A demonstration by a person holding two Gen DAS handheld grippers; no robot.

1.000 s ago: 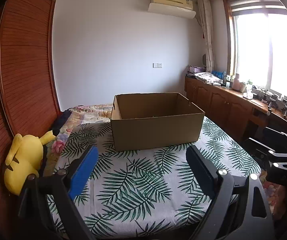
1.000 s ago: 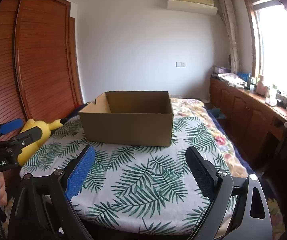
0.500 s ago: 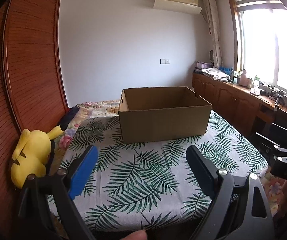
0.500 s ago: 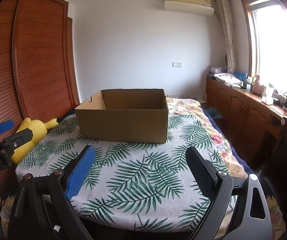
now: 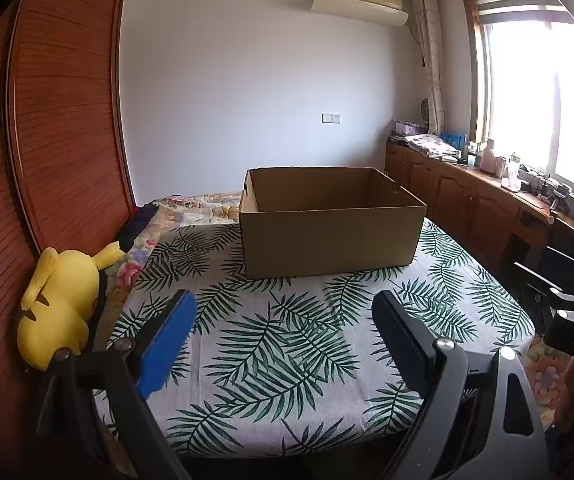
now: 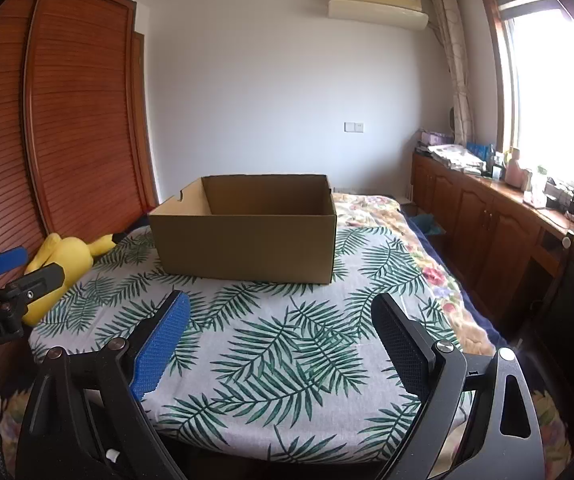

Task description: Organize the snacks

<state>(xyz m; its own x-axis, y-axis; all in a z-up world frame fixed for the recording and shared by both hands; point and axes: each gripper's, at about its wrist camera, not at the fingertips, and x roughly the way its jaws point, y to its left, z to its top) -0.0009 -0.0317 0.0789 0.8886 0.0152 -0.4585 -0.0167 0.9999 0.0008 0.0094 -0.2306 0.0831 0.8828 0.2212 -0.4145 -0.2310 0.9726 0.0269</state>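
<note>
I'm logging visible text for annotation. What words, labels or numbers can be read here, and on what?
"enRob": partial white lettering on the black left gripper, cut off, seen from the right wrist.
Embossed letters on the black right gripper: too dim to read.
Plain brown cardboard box: none.

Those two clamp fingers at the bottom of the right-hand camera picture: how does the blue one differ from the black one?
In the right gripper, the left finger wears a bright blue pad, while the right finger has a black pad. The blue pad's face shows fine ribs; the black one shows a dotted mesh. They lean opposite ways, spread wide. Both are alike in size, hold nothing, and hover over the leaf-print cloth short of the cardboard box.
</note>
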